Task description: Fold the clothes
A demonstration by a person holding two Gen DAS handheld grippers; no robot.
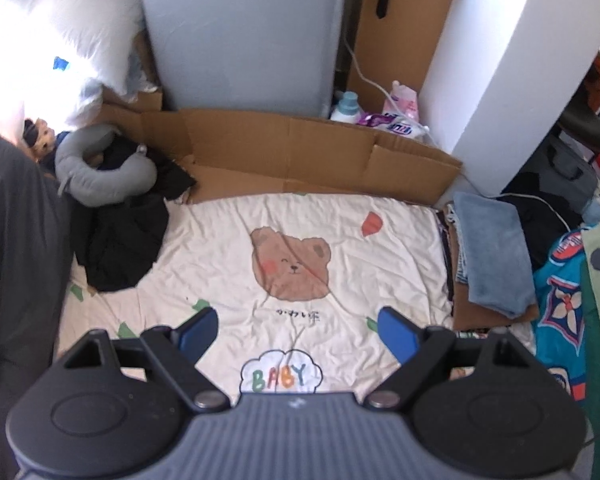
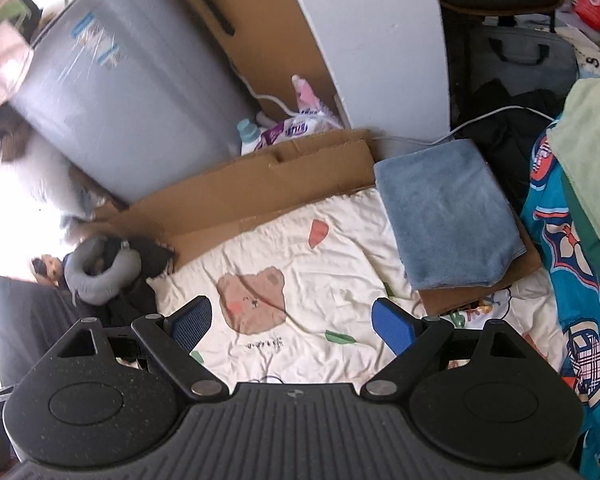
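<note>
Both hand-held grippers are hanging above a cream blanket, tilted down toward it, and neither is touching anything. In the left wrist view, the left hand-held gripper [image 1: 298,330] is spreading its blue-padded fingers [image 1: 396,330] wide, with nothing between them but the blanket's "BABY" cloud print below. In the right wrist view, the right hand-held gripper [image 2: 292,324] is likewise standing wide and holding nothing, its camera rolled so the room is leaning to one side. The cream blanket [image 1: 228,256] is lying flat but wrinkled, showing a brown bear face in its middle. At its right edge a folded blue towel [image 2: 448,208] is resting as a neat, soft-piled rectangle on a sheet of cardboard [image 2: 460,294], with darker striped fabric stacked under it in the left view. At the blanket's left edge a crumpled black garment [image 1: 124,240] is sitting in an unfolded heap, with a grey neck pillow [image 1: 96,164] on top of it. Behind the blanket, flattened cardboard [image 1: 300,148] is running along a tall grey appliance [image 1: 240,36]. Teal patterned fabric [image 2: 572,292] and pale green cloth [image 2: 592,140] are filling the far right.
</note>
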